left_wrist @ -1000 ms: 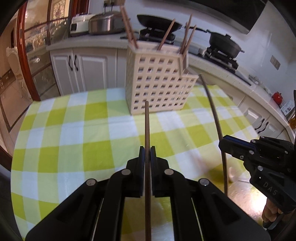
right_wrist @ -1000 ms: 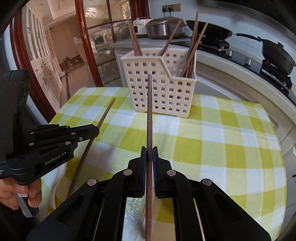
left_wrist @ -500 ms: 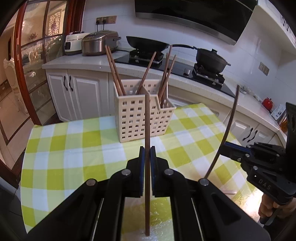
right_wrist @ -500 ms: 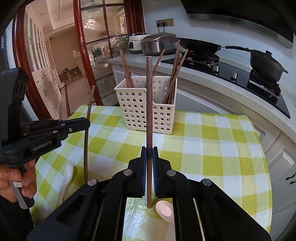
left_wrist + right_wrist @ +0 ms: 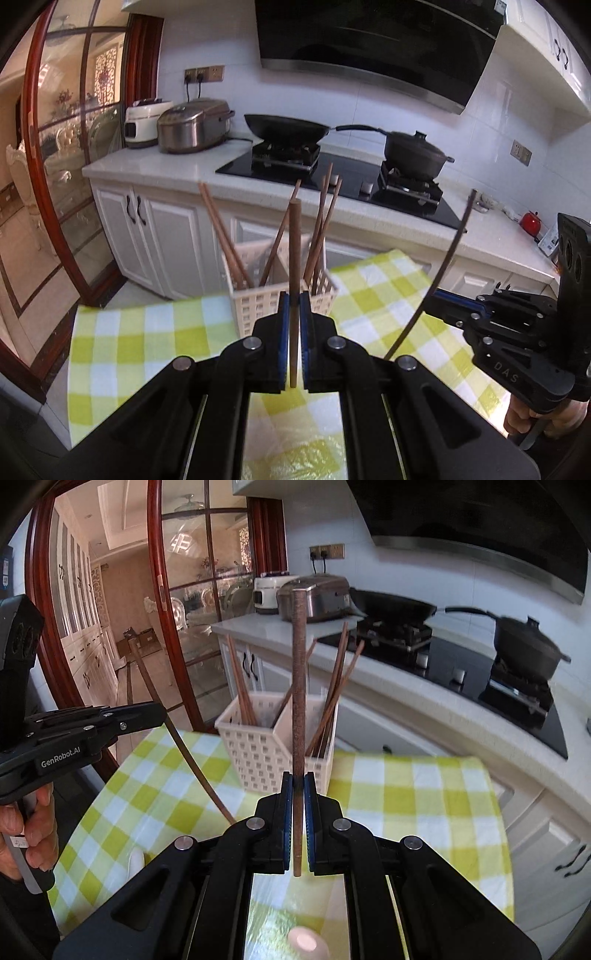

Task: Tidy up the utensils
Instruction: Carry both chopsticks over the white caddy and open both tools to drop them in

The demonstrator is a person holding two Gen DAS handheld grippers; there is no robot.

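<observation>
My left gripper point(image 5: 291, 299) is shut on a brown chopstick point(image 5: 294, 251) that stands upright between its blue pads. My right gripper point(image 5: 298, 779) is shut on a second brown chopstick point(image 5: 298, 672), also upright. Both hang above the yellow-checked tablecloth point(image 5: 155, 332), short of a white perforated basket point(image 5: 255, 753) that holds several chopsticks in two compartments. The same basket point(image 5: 251, 306) sits just beyond my left fingertips. In the left wrist view the right gripper point(image 5: 436, 295) appears at the right with its chopstick point(image 5: 443, 266). In the right wrist view the left gripper point(image 5: 159, 710) appears at the left.
White spoons point(image 5: 135, 860) point(image 5: 306, 941) lie on the cloth near the front edge. Behind the table runs a kitchen counter point(image 5: 166, 162) with rice cookers point(image 5: 192, 125), a wok point(image 5: 288, 127) and a lidded pot point(image 5: 413, 153). A red-framed glass door point(image 5: 155, 602) stands left. A hand point(image 5: 33, 834) grips the left handle.
Both grippers have risen with their chopsticks, which now stand higher over the table. The basket sits lower in both views and the counter and hood have come into sight.
</observation>
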